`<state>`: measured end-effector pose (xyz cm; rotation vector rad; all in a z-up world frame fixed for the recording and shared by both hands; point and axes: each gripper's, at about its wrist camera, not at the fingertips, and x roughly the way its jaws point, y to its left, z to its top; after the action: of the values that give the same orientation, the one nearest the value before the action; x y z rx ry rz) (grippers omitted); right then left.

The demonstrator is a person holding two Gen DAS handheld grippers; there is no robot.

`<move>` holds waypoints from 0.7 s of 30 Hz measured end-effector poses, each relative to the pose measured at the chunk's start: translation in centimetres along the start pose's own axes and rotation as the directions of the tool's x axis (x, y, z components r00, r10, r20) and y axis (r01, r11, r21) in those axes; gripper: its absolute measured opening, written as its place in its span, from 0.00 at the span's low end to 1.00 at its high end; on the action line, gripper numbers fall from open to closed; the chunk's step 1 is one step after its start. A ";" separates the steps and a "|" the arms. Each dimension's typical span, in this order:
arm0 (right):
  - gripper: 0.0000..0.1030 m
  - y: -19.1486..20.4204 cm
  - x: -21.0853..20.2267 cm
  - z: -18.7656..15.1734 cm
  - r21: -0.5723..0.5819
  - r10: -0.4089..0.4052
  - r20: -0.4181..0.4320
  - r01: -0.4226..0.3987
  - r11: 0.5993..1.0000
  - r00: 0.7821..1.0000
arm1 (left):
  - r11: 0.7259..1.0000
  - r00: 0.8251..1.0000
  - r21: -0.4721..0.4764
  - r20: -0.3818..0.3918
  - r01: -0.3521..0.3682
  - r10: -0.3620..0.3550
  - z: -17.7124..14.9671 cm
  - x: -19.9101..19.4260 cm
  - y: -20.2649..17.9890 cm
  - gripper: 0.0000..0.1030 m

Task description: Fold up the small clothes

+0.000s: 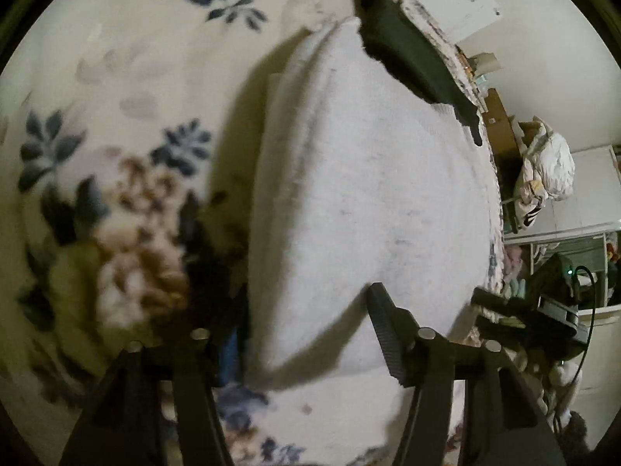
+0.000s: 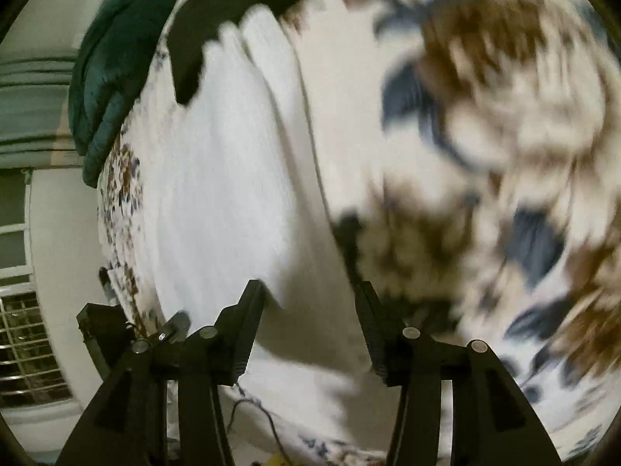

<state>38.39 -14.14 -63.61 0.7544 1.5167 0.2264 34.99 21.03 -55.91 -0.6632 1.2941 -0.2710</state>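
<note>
A white towel-like cloth (image 1: 368, 194) lies on a floral blanket (image 1: 116, 116), with a folded edge along its left side. A dark garment (image 1: 411, 58) lies over its far end. My left gripper (image 1: 310, 310) is open; its right finger (image 1: 388, 334) rests over the cloth's near end and the left finger is hidden behind the cloth's edge. In the right wrist view the white cloth (image 2: 233, 174) lies ahead, with the dark garment (image 2: 217, 15) at its far end. My right gripper (image 2: 310, 299) is open, jaws wide apart over the cloth's near corner. This view is blurred.
The floral blanket (image 2: 485, 136) covers the bed. A teal garment (image 2: 104, 70) lies at the bed's far left edge. Beyond the bed's right edge stand shelves (image 1: 562, 233), a bundle of clothes (image 1: 547, 163) and a cardboard box (image 1: 500, 124). The other gripper (image 1: 524, 310) shows at right.
</note>
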 end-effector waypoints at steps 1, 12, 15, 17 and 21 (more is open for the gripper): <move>0.50 -0.3 0.5 -0.3 0.013 0.019 -0.001 -0.019 1.000 1.000 | 1.000 1.000 -0.006 0.011 0.010 -0.010 0.2 -0.1 -0.2 0.24; 0.08 -4.8 -0.6 -1.2 0.121 0.088 0.058 -0.094 0.988 0.994 | 0.983 0.993 -0.146 -0.006 0.115 -0.117 0.4 0.3 4.3 0.26; 0.08 -4.2 0.2 -0.8 0.075 0.046 0.002 -0.046 0.996 0.999 | 0.995 0.998 -0.074 -0.016 0.065 -0.066 0.5 -0.9 3.0 0.39; 0.12 -2.8 -0.3 -0.5 0.001 0.021 -0.007 -0.021 1.000 1.000 | 0.997 0.999 -0.052 -0.007 0.052 -0.052 1.0 -2.3 2.4 0.43; 0.68 -1.6 -1.7 0.9 -0.073 0.048 0.006 -0.048 0.996 0.999 | 0.994 0.995 -0.047 0.037 0.094 -0.092 2.7 -3.6 2.4 0.60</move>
<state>38.64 -16.62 -63.20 0.7337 1.4759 0.3123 36.12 25.68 -54.11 -0.7675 1.2413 -0.3038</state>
